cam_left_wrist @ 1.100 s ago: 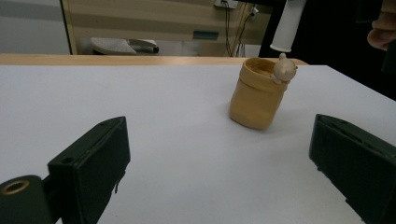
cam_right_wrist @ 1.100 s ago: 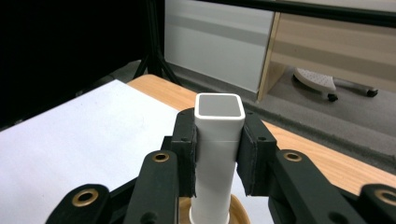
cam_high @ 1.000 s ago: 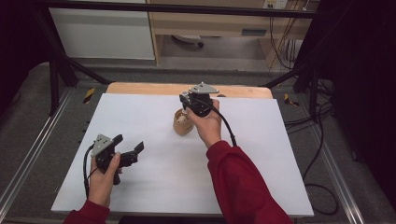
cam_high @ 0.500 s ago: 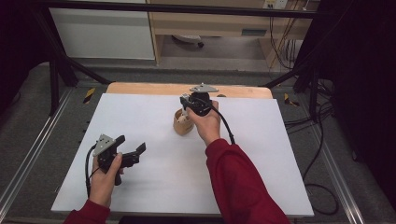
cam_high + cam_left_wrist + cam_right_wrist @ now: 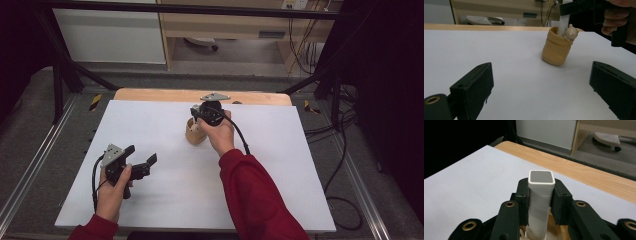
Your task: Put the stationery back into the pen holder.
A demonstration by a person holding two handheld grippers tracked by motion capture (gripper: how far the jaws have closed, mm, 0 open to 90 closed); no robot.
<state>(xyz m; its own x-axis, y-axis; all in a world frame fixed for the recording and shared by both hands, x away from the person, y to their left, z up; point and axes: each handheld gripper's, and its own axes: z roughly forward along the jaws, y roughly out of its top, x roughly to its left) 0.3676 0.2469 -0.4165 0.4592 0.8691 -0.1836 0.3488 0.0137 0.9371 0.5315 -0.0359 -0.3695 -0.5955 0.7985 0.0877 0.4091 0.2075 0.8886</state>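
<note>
Since a second ago the left hand (image 5: 116, 184) has slid a little toward the table's near edge, carrying the left gripper (image 5: 144, 160) with it; right side has barely shifted over the pot.

Pose: right arm in a red sleeve (image 5: 255, 195) reaches forward from the near edge, right hand (image 5: 218, 131) wrapped round the right gripper (image 5: 204, 111), which points down over mid-table toward the far side. Grey three-cornered plate on top, cable trailing back along the forearm. Left hand low at near left, its gripper lying roughly level just above the white table sheet (image 5: 150, 125), aimed right.

Thing: white square-section stick (image 5: 541, 195), grey flat top face, upright. Lower end stands inside a tan soft-looking pot (image 5: 556, 47) with a rolled rim and a small bear figure (image 5: 571, 32) on the rim.

Relations: right jaws are clamped on the stick's two opposite sides just under its top; pot sits directly beneath that gripper, resting on the sheet. Left jaws gape wide with nothing between them; pot lies well ahead of them, apart.
</note>
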